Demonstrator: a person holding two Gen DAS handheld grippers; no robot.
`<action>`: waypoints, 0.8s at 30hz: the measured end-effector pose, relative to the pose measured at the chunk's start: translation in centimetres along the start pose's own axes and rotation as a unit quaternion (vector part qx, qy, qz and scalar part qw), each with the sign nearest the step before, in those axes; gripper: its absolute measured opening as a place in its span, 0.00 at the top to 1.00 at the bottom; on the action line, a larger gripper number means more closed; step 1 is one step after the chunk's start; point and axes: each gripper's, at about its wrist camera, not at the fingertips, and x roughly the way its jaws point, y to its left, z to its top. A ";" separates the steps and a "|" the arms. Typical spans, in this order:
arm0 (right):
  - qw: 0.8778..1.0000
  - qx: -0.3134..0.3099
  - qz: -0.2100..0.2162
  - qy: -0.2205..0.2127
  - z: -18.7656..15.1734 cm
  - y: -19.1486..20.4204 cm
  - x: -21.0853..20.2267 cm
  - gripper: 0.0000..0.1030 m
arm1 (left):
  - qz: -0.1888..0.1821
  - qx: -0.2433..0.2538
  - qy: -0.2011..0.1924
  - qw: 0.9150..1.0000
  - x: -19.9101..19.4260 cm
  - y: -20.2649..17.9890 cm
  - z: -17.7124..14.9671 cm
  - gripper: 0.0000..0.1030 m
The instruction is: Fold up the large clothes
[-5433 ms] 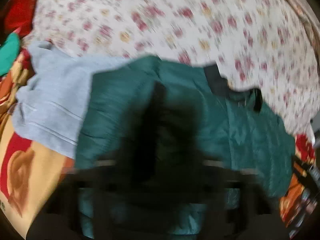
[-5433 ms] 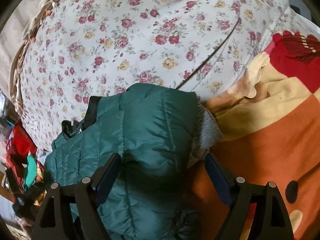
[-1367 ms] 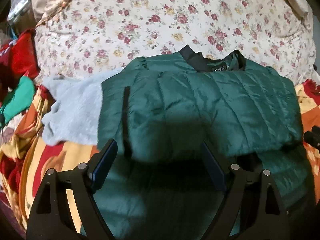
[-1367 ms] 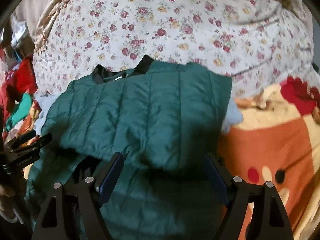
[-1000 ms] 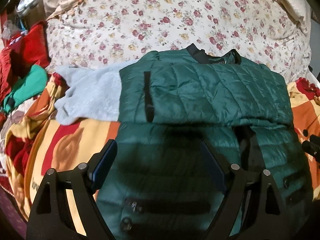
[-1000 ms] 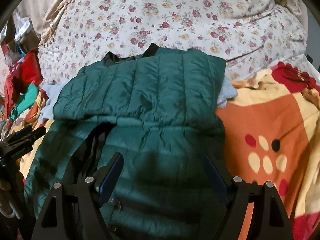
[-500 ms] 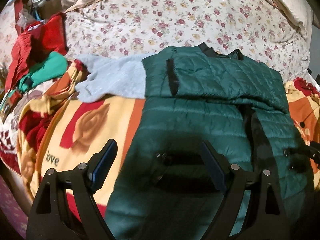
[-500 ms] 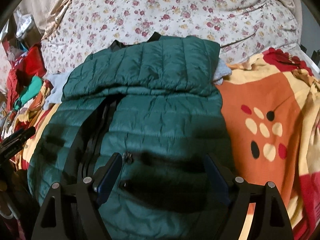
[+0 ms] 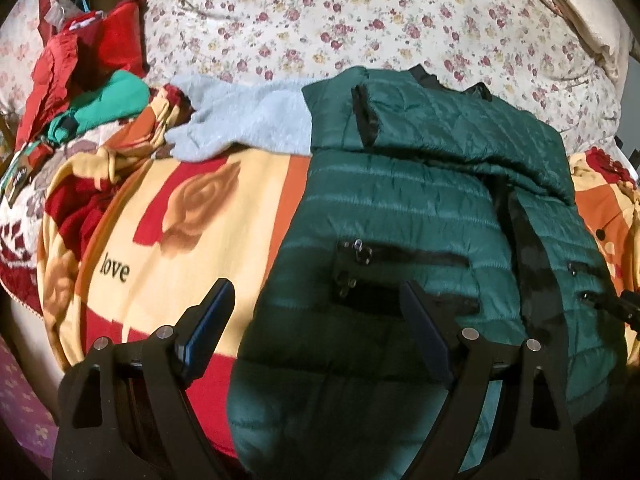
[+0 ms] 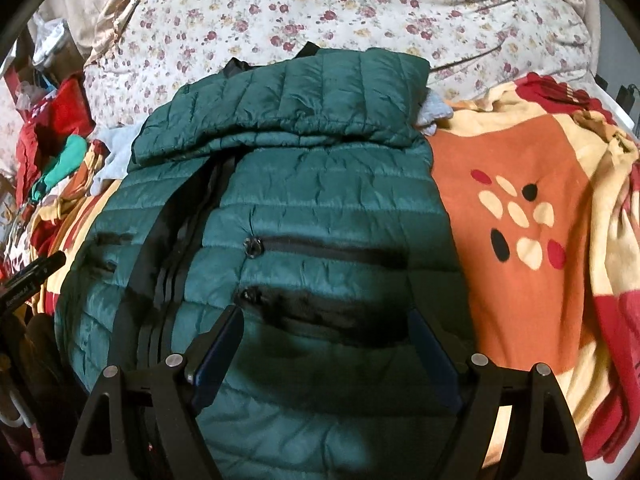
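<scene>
A dark green quilted jacket (image 9: 400, 216) lies front-up on a patterned blanket, black zipper down the middle, its sleeves folded across the chest near the collar. It also fills the right wrist view (image 10: 304, 216). My left gripper (image 9: 316, 300) is open and empty above the jacket's lower left side near the hem. My right gripper (image 10: 326, 320) is open and empty above the lower right front, by the zip pockets. The right gripper's tip (image 9: 628, 306) shows at the left view's right edge; the left gripper's tip (image 10: 36, 270) shows at the right view's left edge.
A grey fleece garment (image 9: 248, 120) lies under the jacket's far left. An orange, yellow and red blanket (image 9: 180, 220) covers the bed front (image 10: 520, 220). A floral quilt (image 9: 380, 20) lies behind. Red and green clothes (image 9: 92, 80) pile at the far left.
Both grippers have pulled back from the folded sleeves toward the jacket's hem, so the lower front and pockets have come into view. The jacket lies still.
</scene>
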 end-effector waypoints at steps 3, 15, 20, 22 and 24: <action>1.000 0.007 0.003 0.006 -0.4 -0.5 0.0 0.20 | 0.001 0.000 0.006 1.000 0.1 0.3 -0.6 0.18; 0.999 0.011 -0.013 0.037 -1.7 -2.4 -0.3 0.20 | -0.039 -0.046 0.059 0.996 1.3 3.8 -2.2 0.18; 0.997 0.040 -0.017 0.057 -2.4 -4.5 0.1 0.19 | -0.056 -0.084 0.091 0.991 2.5 5.6 -2.9 0.18; 0.996 0.059 -0.013 0.070 -2.7 -5.5 0.5 0.14 | -0.065 -0.089 0.103 0.989 3.2 5.7 -3.3 0.18; 0.994 0.072 -0.002 0.079 -3.0 -6.1 0.8 0.14 | -0.077 -0.085 0.117 0.986 3.7 5.3 -3.8 0.18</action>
